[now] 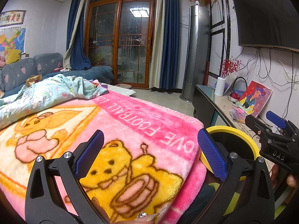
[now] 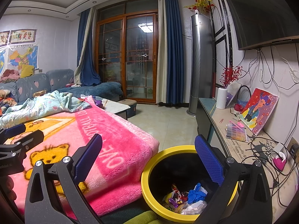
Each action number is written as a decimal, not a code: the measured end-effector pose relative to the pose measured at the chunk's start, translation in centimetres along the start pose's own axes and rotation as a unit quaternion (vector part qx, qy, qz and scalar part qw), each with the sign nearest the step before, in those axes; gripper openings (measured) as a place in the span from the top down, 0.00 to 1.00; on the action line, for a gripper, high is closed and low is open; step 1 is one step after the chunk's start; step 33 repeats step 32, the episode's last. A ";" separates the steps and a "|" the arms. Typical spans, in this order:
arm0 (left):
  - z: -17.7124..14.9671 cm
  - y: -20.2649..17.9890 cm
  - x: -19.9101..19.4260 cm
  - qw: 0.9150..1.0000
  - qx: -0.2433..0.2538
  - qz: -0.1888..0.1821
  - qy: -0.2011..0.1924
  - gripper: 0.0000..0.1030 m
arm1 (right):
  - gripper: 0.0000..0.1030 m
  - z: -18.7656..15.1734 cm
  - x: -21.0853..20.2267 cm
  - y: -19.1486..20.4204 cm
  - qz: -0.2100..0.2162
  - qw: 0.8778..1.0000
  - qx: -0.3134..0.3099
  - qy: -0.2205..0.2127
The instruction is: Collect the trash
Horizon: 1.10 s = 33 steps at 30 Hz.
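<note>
A yellow-rimmed black trash bin [image 2: 149, 169] stands on the floor beside the pink blanket; it also shows in the left wrist view [image 1: 241, 132]. Inside lie wrappers [image 2: 177, 198], a blue glove [image 2: 196, 195] and clear plastic [image 2: 194, 208]. My right gripper [image 2: 149, 160] is open and empty, above the bin's left rim. My left gripper [image 1: 151, 155] is open and empty over the blanket's bear print. The right gripper also shows at the right edge of the left wrist view [image 1: 276, 130], and the left gripper's fingers [image 2: 15, 130] at the left edge of the right wrist view.
A pink bear blanket [image 1: 130, 130] covers the surface, with a light blue quilt [image 1: 46, 93] crumpled at its far end. A TV cabinet [image 2: 233, 140] with cables, a painting [image 2: 259, 110] and a white vase [image 2: 221, 98] runs along the right. A blue sofa [image 2: 37, 85] stands behind.
</note>
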<state>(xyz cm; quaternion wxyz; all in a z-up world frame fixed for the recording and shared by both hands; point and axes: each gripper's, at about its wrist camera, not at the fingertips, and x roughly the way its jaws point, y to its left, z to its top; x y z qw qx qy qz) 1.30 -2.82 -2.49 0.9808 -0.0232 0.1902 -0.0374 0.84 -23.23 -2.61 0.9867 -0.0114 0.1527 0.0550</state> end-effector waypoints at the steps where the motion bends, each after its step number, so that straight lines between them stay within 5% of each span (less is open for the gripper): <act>1: 0.0 0.0 0.0 1.000 0.000 0.001 0.000 0.11 | 0.06 0.0 0.0 0.0 0.000 1.000 0.001 0.001; 18: -0.6 0.6 0.0 1.000 0.001 0.016 0.006 0.11 | 0.06 -0.1 -0.1 0.0 -0.002 1.000 -0.001 0.003; 22: -0.2 2.4 -0.3 0.999 -0.029 0.013 0.013 0.11 | 0.06 1.1 0.7 2.1 0.034 0.999 -0.012 0.021; 25: -0.1 7.2 -1.2 0.994 -0.087 0.042 0.045 0.11 | 0.06 2.5 2.2 6.5 0.108 0.993 -0.019 0.052; 28: -1.4 15.4 -3.3 0.977 -0.140 0.142 0.077 0.11 | 0.06 2.9 3.6 13.6 0.196 0.976 -0.046 0.085; 29: -2.3 19.7 -4.5 0.961 -0.154 0.211 0.094 0.11 | 0.06 2.8 4.2 17.5 0.234 0.964 -0.065 0.106; 32: -4.9 29.3 -6.9 0.908 -0.195 0.340 0.152 0.11 | 0.06 1.3 6.0 28.6 0.328 0.919 -0.097 0.194; 33: -4.9 29.3 -6.9 0.908 -0.195 0.340 0.152 0.11 | 0.06 1.3 6.0 28.6 0.328 0.919 -0.097 0.194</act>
